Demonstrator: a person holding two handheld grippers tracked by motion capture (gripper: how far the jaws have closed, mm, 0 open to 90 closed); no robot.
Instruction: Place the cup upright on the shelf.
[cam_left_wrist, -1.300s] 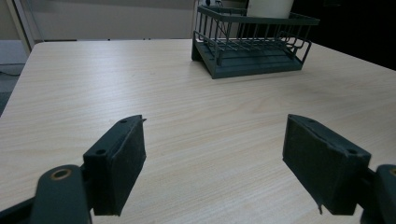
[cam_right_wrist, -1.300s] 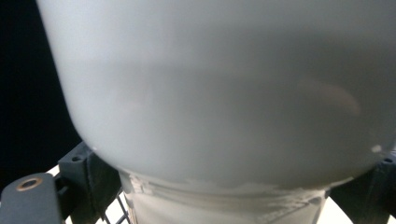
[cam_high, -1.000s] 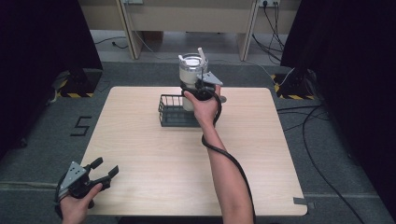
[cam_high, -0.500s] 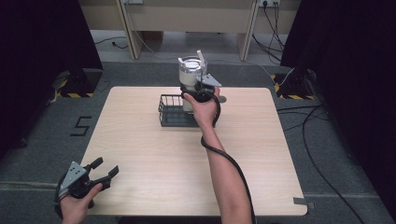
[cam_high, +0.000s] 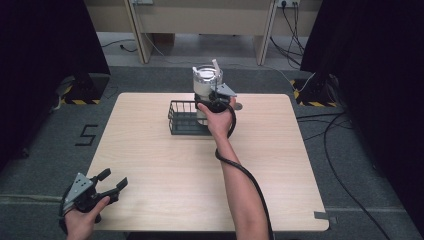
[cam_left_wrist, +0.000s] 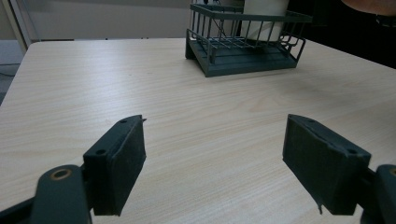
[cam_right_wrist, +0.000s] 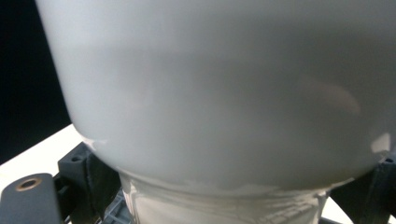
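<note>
The right gripper (cam_high: 209, 98) has its jaws closed on the narrow base of a white cup (cam_right_wrist: 210, 93), one jaw on each side. The cup stands upright between them, long axis vertical, mouth up, above the far right end of a dark wire basket (cam_high: 186, 119). The left gripper (cam_left_wrist: 215, 172) gapes wide and empty, with the basket far ahead of its jaws across the table (cam_high: 150, 165).

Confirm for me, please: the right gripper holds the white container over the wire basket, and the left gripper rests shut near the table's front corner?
Not quite: the left gripper is open, not shut; the left gripper view shows its jaws spread wide with bare table between them. The rest holds: the right gripper grips the white container over the wire basket.
</note>
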